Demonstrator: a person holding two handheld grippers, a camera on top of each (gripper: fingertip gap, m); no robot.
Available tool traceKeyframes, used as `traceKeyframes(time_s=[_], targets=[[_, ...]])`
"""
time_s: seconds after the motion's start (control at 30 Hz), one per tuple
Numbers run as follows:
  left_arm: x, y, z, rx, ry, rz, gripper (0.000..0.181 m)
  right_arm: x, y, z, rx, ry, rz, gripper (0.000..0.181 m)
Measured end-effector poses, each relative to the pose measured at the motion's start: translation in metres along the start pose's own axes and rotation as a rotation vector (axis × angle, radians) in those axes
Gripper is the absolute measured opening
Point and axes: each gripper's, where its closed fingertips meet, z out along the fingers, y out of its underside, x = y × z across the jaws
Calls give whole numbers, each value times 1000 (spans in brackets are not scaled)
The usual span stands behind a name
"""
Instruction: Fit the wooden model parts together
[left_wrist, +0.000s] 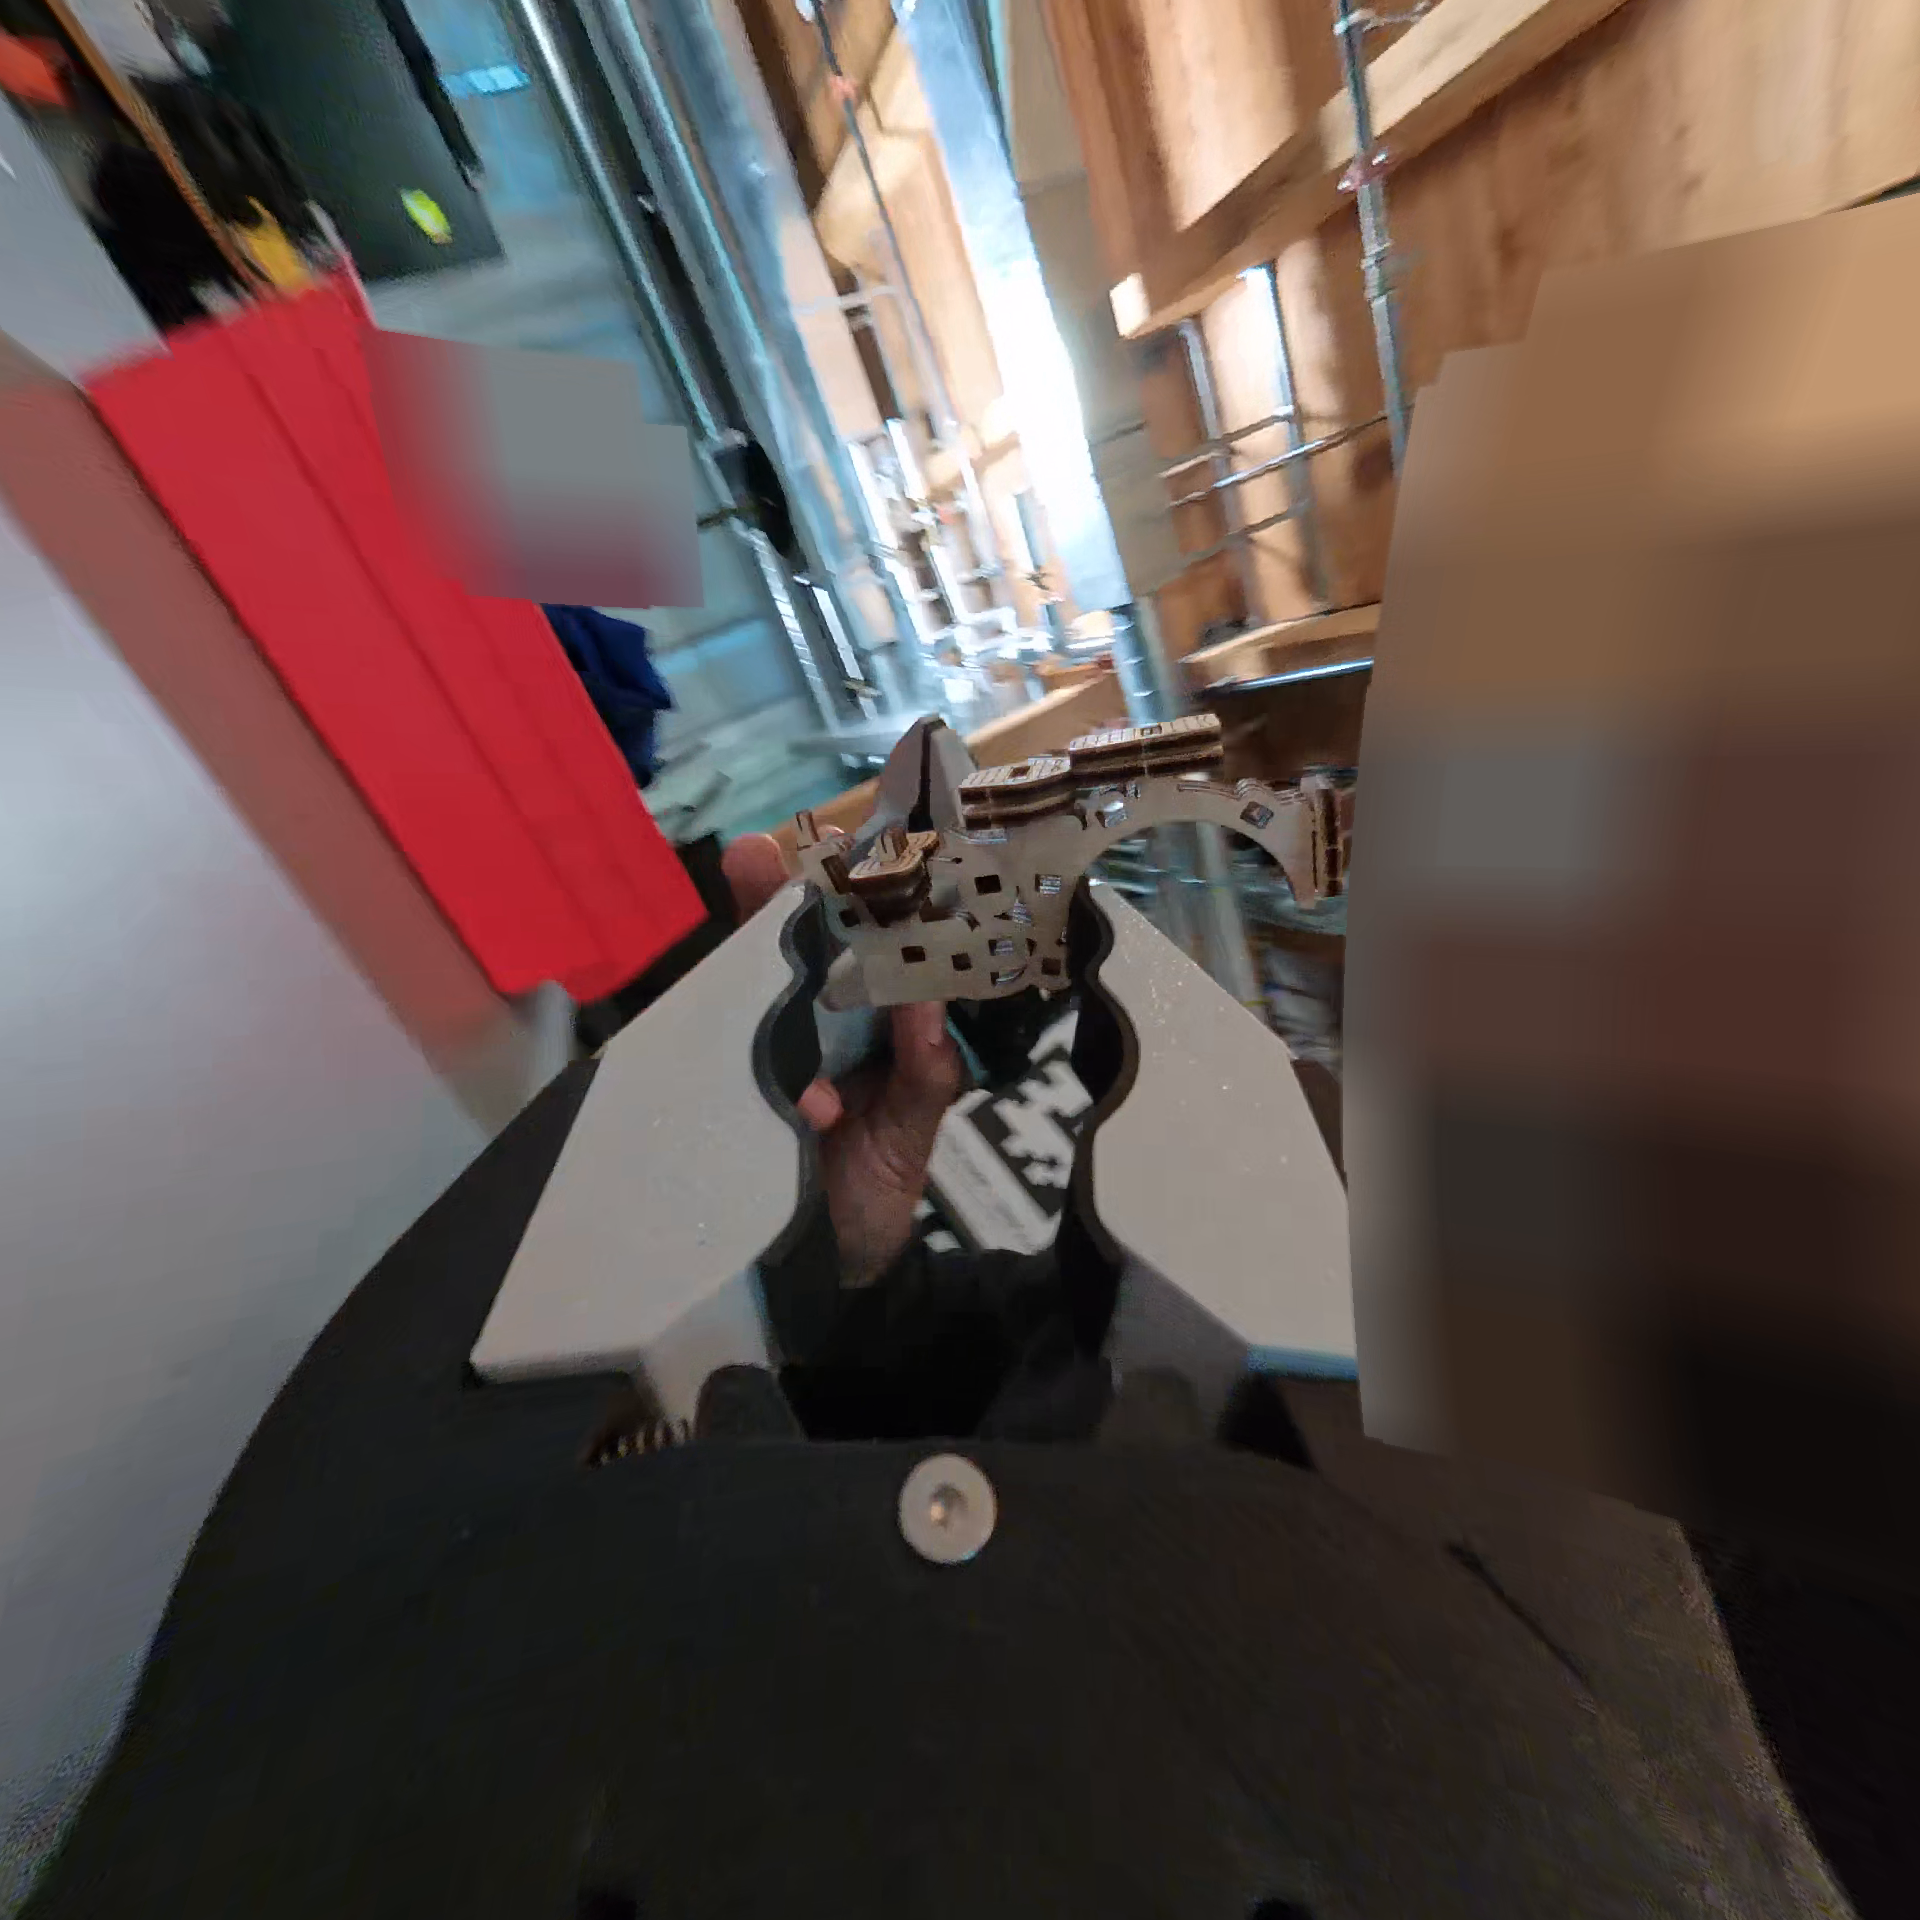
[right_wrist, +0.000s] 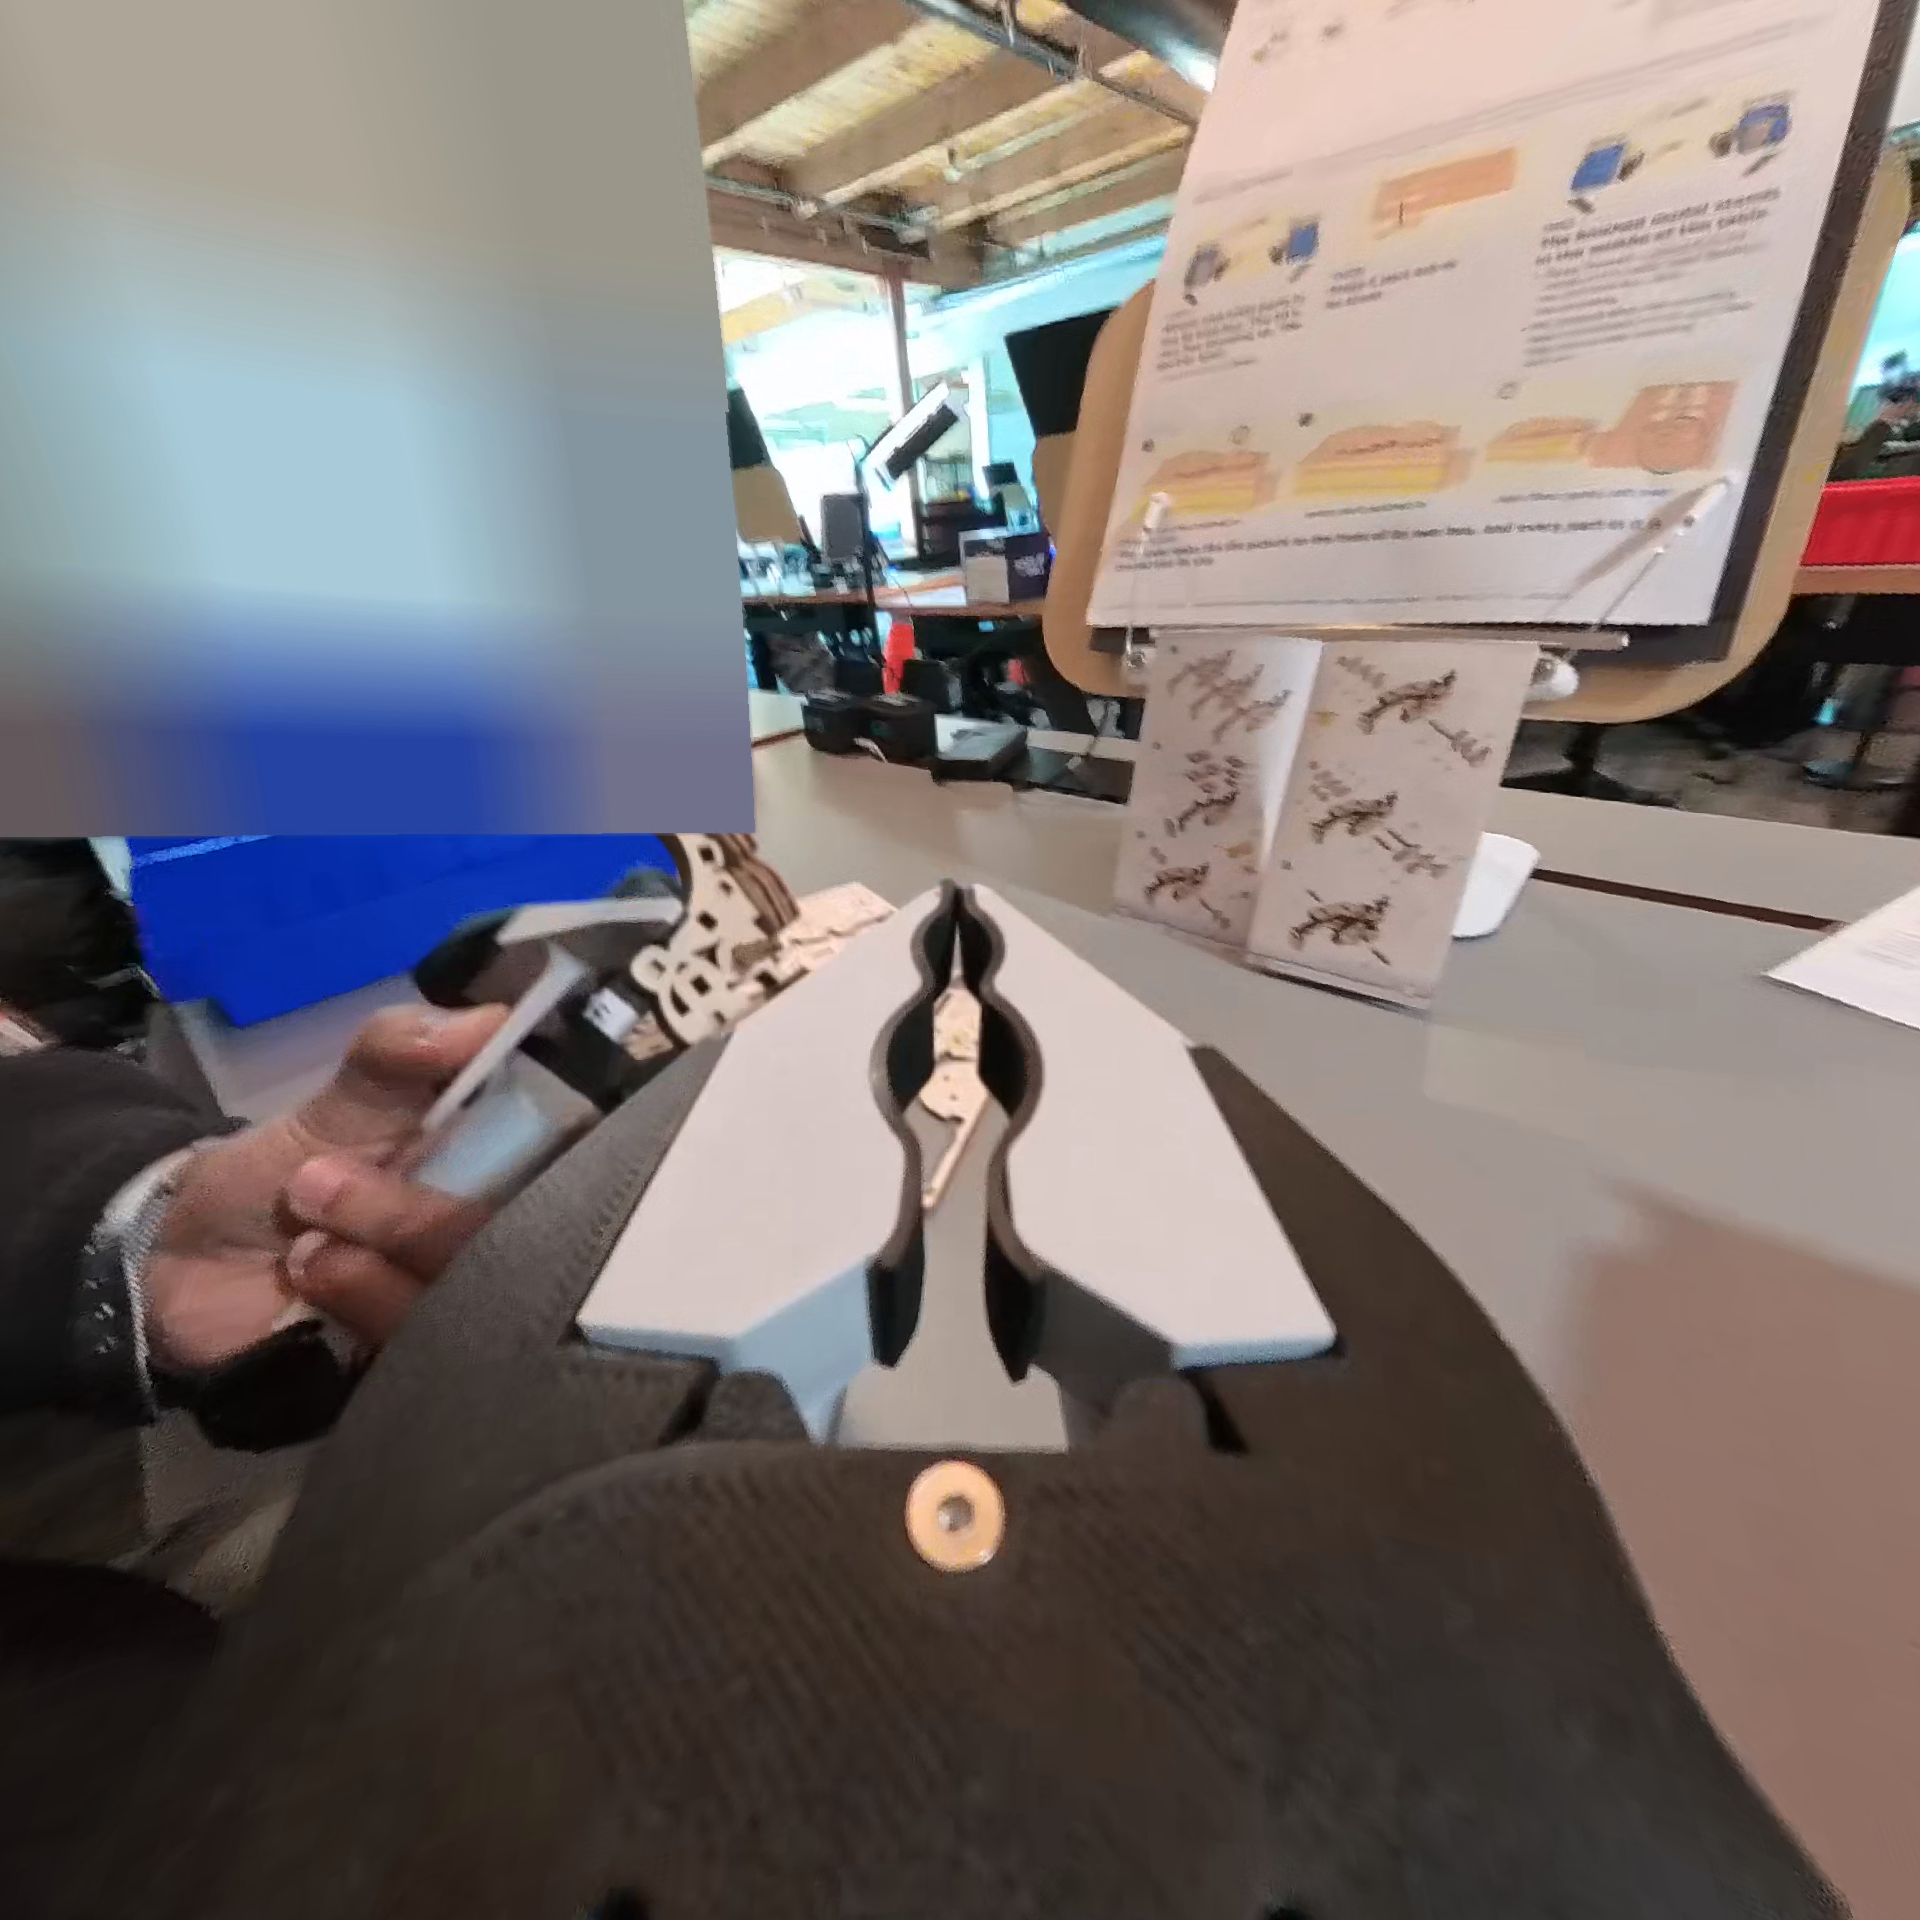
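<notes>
Workshop backdrop: pale laser-cut wooden model (left_wrist: 997, 883), arched and perforated, pinched by left hand-held gripper (left_wrist: 940, 935); right hand-held gripper (right_wrist: 961, 914) closed.

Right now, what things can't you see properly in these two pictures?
- Left wrist view: the bottom edge of the wooden model dips behind the tips of the left gripper.
- Right wrist view: the right gripper looks shut, but whether it pinches anything is unclear; its fingers cover most of the small wooden piece showing through the gap.
- Right wrist view: the instruction sheet is too blurry to make out.
</notes>
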Motion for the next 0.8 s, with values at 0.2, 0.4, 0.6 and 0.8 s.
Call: traceKeyframes(time_s=[0.2,0.4,0.6,0.8], targets=[[-17,-3,-4,-85,-242,355,44,20,48,10,-249,124,-151,0],[-37,-1,-11,-227,-451,672,44,6,49,12,-241,42,76,0],[-53,-10,-22,-344,-650,976,45,32,73,6,-378,103,139,0],[-57,-7,-23,-362,-669,962,45,28,87,5,-426,52,224,0]])
